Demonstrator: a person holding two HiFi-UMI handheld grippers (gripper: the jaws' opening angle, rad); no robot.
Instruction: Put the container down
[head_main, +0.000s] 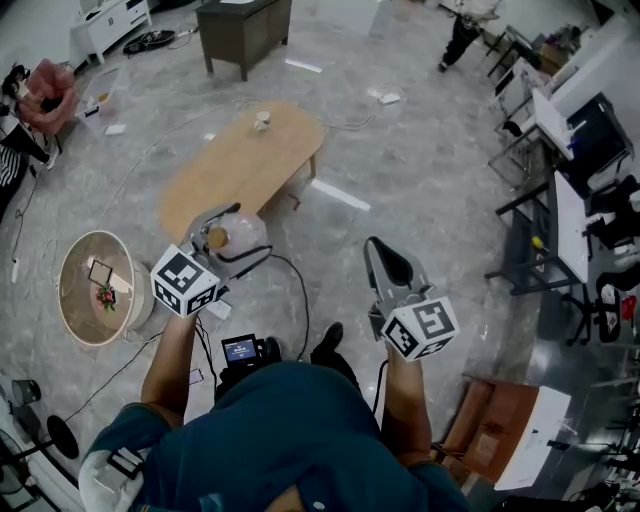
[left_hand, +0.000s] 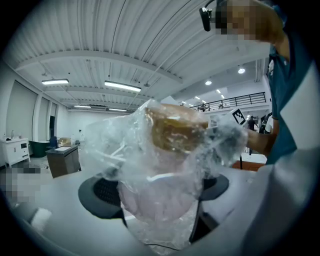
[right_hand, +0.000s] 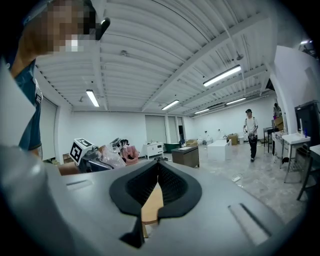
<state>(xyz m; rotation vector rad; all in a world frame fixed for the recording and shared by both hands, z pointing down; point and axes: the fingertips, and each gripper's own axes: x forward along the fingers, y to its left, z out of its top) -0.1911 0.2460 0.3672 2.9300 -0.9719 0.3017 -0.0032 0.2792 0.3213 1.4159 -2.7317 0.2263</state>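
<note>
The container (left_hand: 167, 145) is a clear tub with a brown lid, wrapped in crinkled clear plastic. My left gripper (left_hand: 160, 195) is shut on it, with the black pads (left_hand: 102, 192) pressing on both sides. In the head view the container (head_main: 238, 236) is held in the air over the near end of a low wooden table (head_main: 250, 155), in front of the left gripper (head_main: 212, 240). My right gripper (head_main: 388, 262) hangs to the right over bare floor, shut and empty. In its own view the right gripper (right_hand: 158, 172) has its pads meeting, and the container (right_hand: 112, 158) shows at the left.
A small cup (head_main: 262, 120) stands at the table's far end. A round pale tray table (head_main: 80, 320) with small items sits at the left. Cables and a camera unit (head_main: 242, 350) lie by my feet. A dark cabinet (head_main: 245, 30) stands behind; desks (head_main: 565, 215) line the right.
</note>
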